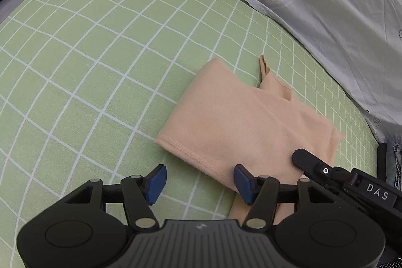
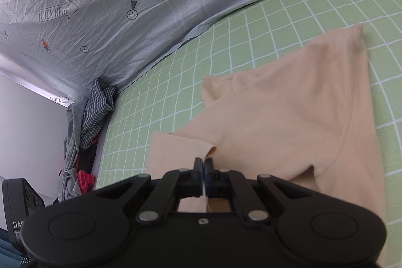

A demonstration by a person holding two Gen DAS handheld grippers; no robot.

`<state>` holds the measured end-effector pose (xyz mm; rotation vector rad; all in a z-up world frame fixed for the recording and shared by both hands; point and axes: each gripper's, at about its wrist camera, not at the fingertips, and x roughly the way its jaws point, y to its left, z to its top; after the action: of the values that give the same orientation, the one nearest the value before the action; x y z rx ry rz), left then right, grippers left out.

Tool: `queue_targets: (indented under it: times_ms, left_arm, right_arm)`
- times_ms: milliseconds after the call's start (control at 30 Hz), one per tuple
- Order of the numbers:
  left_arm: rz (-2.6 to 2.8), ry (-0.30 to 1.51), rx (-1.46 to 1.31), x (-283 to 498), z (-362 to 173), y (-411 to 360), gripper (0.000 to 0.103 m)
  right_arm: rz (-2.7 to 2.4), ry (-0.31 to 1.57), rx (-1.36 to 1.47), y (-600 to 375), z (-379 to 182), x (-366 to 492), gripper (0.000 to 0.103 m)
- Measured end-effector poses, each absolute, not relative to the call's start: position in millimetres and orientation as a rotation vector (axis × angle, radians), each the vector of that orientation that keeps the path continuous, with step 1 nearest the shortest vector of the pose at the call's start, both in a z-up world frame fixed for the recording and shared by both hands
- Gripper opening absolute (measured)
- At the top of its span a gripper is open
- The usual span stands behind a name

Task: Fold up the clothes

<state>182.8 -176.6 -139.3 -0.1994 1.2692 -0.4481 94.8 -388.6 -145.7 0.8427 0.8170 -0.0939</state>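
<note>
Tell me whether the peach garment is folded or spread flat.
Partly folded. The peach garment lies on the green checked sheet with layers doubled over; one loose edge is pinched in the shut right tool.

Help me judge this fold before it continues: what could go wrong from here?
1. The right gripper is shut at the edge of the peach garment; a thin pinch could slip free.
2. The left gripper is open and holds nothing, so the cloth may drag and bunch on the green checked sheet.
</note>
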Motion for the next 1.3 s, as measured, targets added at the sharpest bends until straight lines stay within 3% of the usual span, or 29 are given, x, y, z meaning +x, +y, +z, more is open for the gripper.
queue_targets:
  times_ms: [400,1300]
  left_arm:
    - [-0.614,1.216,-0.039,95,-111,-193,0.059]
    - [-0.612,1.263,0.148,-22,-140,-176,0.059]
  right_arm:
    - [-0.252,0.686,0.924,-388,-118,-35,0.002]
    - [-0.435,0.74,1.049,-346,-144,-186,0.002]
